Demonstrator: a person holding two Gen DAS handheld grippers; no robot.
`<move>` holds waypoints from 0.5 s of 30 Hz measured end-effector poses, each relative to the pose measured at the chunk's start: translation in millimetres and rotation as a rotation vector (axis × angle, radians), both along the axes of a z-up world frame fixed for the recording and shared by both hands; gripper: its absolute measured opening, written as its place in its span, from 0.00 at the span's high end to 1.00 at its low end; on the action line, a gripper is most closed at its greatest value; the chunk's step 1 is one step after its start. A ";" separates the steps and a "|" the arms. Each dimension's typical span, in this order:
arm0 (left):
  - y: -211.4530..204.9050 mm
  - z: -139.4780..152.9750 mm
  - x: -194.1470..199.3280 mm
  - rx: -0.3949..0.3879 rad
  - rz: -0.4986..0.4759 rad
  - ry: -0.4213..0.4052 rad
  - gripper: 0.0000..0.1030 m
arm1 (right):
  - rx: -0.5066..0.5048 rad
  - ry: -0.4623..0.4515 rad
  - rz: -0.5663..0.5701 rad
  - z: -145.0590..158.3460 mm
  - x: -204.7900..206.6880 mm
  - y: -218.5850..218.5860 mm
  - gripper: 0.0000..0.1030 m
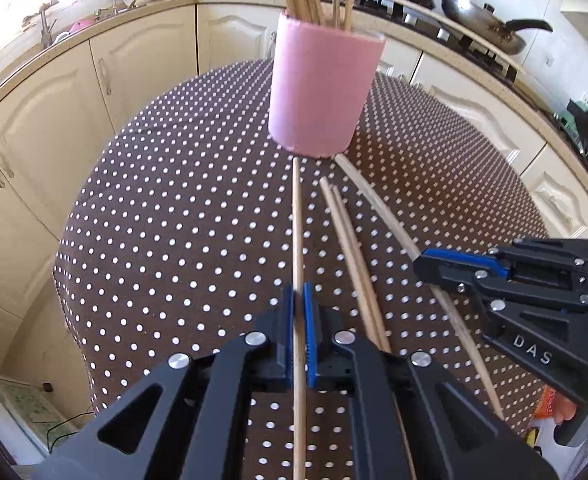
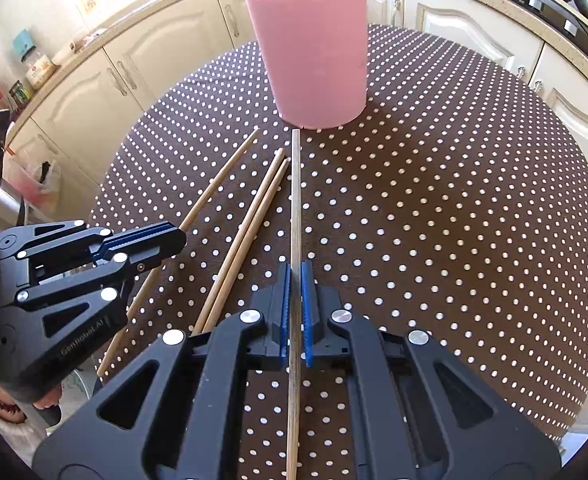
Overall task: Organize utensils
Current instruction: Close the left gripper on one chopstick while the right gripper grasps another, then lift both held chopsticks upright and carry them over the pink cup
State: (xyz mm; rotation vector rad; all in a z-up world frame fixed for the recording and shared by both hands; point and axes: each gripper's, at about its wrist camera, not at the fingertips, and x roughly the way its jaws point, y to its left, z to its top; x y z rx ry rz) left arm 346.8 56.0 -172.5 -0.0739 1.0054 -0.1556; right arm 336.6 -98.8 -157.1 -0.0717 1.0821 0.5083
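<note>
where legible: right tool point(image 1: 424, 262) "das" | left tool point(image 2: 181, 238) "cenrobot.ai"

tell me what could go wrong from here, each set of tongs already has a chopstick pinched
1. The tall pink cylindrical holder is already crowded with wooden sticks, so an incoming tip could snag or tip it.
2. Both tongs, left and right, hold long wooden chopsticks aimed at the same holder; they could cross.
3. The loose pair of chopsticks on the dotted brown tablecloth lies between them and may get knocked.
</note>
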 end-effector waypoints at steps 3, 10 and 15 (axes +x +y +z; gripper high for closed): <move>-1.7 12.1 -6.6 -0.011 -0.011 -0.047 0.95 | 0.041 -0.018 0.005 8.5 -5.5 -10.2 0.94; -3.1 42.7 -23.9 -0.065 -0.050 -0.156 0.95 | 0.147 -0.082 0.009 36.4 -15.0 -23.6 0.94; 1.0 63.5 -30.8 -0.114 -0.051 -0.228 0.95 | 0.204 -0.131 0.006 59.9 -20.4 -28.9 0.94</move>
